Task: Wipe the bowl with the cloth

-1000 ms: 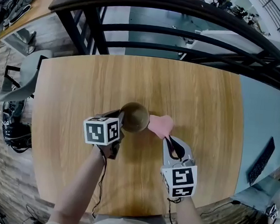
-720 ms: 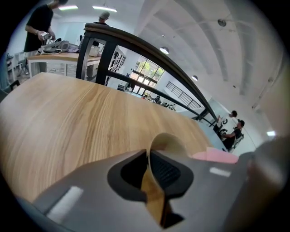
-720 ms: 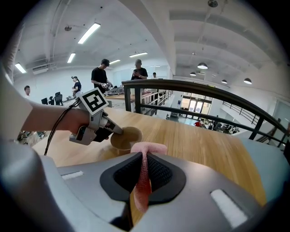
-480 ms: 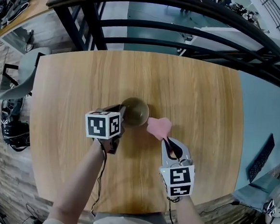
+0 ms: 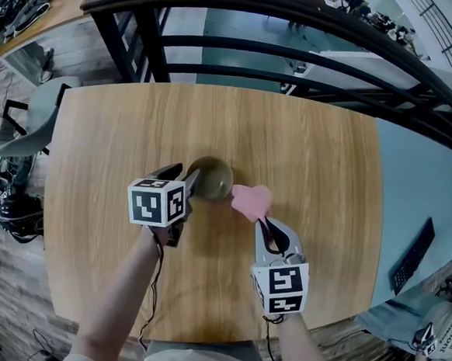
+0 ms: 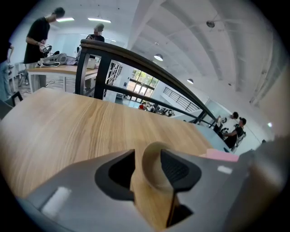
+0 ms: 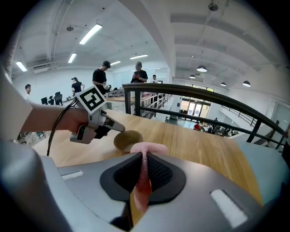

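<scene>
Wooden surface (image 5: 314, 152), carrying everything shown; left tool (image 5: 182, 176), its jaws just opened and standing apart, the near wall of the bowl seen between them but not gripped; right tool (image 5: 263, 224), clenched on the cloth; bowl (image 5: 213, 179), small and brownish, set upright near the middle of the surface, judged stiff, light and apt to slide or tip when rubbed, so best steadied by a pinch on the rim, on the side away from the cloth; cloth (image 5: 252, 202), pink, its free end just beside the bowl, judged soft and limp, best kept bunched close to the jaws.
</scene>
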Available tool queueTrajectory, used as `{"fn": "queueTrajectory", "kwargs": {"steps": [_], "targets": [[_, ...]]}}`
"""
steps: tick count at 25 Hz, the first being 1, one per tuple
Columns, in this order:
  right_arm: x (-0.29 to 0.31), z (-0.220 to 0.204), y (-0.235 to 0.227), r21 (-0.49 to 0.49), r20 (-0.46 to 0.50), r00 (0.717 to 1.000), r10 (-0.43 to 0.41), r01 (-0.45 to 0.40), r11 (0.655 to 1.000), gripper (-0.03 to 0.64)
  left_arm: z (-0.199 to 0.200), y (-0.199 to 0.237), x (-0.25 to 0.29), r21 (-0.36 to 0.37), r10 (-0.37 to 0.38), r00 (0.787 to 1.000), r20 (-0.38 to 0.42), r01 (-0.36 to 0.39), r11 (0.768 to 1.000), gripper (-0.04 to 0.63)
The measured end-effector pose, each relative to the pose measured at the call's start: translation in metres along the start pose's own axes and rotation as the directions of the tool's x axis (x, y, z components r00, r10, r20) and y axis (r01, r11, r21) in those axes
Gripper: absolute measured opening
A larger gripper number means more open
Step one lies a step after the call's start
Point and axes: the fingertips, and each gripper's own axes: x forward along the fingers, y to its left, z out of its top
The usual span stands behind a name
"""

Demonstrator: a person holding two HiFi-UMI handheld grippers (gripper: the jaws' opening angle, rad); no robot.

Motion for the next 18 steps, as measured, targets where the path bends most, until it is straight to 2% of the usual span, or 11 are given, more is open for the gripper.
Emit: {"fn": "queueTrajectory", "kwargs": {"steps": [5, 10, 15, 18], "targets": [[-0.018, 0.021, 0.002, 0.005, 0.051, 0.999, 0.006, -0.006, 1.000, 0.021, 0.014, -0.007, -0.031, 0.007, 0.007, 0.999, 0.050, -0.008, 1.000, 0.176], [-0.044, 0.048, 0.006, -0.030, 0.095, 0.995, -0.013, 0.016, 0.999, 0.021, 0.033, -0.011, -0.078, 0.019, 0.031, 0.992, 0.120, -0.033, 0.999, 0.176], [-0.079, 0.086, 0.006, -0.074, 0.168, 0.985, -0.027, 0.040, 0.996, 0.021, 0.054, -0.029, -0.127, 0.053, 0.023, 0.980, 0.199, -0.034, 0.998, 0.172], [-0.103, 0.108, 0.017, -0.071, 0.221, 0.975, -0.028, 0.045, 0.996, 0.021, 0.067, -0.042, -0.163, 0.072, 0.005, 0.967, 0.257, -0.025, 0.997, 0.137]]}}
